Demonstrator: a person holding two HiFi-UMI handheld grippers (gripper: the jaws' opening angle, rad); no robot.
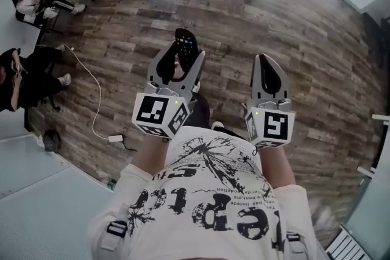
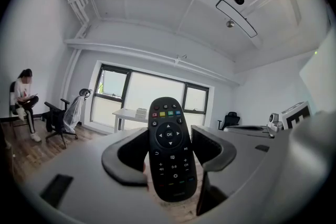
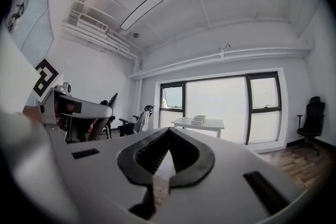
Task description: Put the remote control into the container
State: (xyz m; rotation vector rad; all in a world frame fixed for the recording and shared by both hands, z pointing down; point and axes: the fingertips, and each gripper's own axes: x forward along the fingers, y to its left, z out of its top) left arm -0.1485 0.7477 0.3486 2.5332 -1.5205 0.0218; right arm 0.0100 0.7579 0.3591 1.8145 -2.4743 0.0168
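My left gripper (image 1: 181, 64) pinches remote control (image 2: 170, 149), most of it sticking past jaws; right gripper (image 3: 168, 134) closed, empty. No container in sight: I risk remote pivoting, slipping during carry

Print on the remote control (image 2: 170, 149) and the T-shirt (image 1: 207, 204)
The remote control carries "OK" at the centre of its arrow ring, with "0-9" and "CH" lower down among its keys. The T-shirt bears big black letters with finer lines among them, seen upside down; one word may begin "dep", but none reads surely. The marker cube (image 1: 159, 114) shows only square code patterns.
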